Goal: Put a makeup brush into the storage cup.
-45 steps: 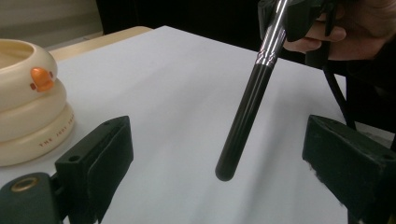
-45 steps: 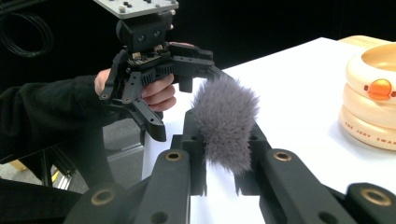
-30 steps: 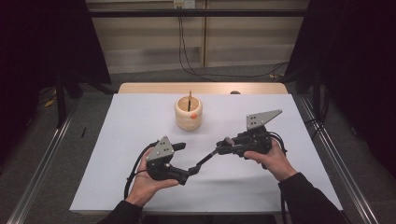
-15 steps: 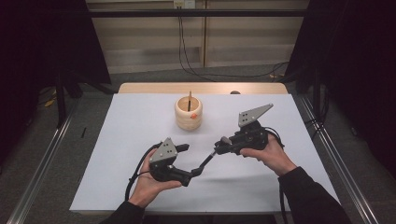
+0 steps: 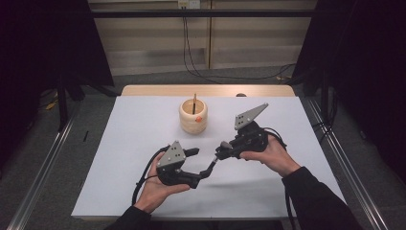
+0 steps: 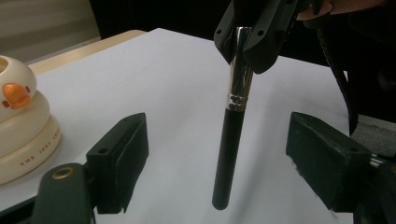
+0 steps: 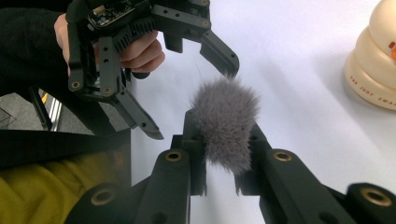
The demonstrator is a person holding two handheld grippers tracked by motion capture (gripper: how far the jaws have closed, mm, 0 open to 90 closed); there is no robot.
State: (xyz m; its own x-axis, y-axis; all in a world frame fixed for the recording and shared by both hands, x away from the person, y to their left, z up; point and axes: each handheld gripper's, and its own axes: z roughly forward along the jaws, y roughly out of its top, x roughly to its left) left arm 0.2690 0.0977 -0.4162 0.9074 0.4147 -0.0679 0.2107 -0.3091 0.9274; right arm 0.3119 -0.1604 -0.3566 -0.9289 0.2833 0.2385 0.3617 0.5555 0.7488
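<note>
My right gripper (image 5: pixel 223 150) is shut on a makeup brush (image 5: pixel 212 163), clamping its silver ferrule (image 6: pixel 240 70). The grey bristles (image 7: pixel 226 120) stick out between the right gripper's (image 7: pixel 224 154) jaws toward its camera. The black handle (image 6: pixel 229 154) hangs down between the jaws of my left gripper (image 6: pixel 218 140), and both pads (image 6: pixel 123 154) stand clear of it. The left jaws have just been closing, with the handle between them untouched. From above, the left gripper (image 5: pixel 197 164) lies low on the white table cover, jaws pointing right toward the right gripper (image 6: pixel 252 32).
A cream ringed holder (image 5: pixel 193 116) with an orange duck bill (image 6: pixel 15 93) stands at the back middle of the white sheet (image 5: pixel 134 143), a thin stick (image 5: pixel 194 103) upright inside it. Metal rails (image 5: pixel 43 167) run along both table sides.
The right gripper has lifted slightly and drifted a little away from the person with the brush. The left gripper's jaws stand narrower than before; the left hand has stayed put.
</note>
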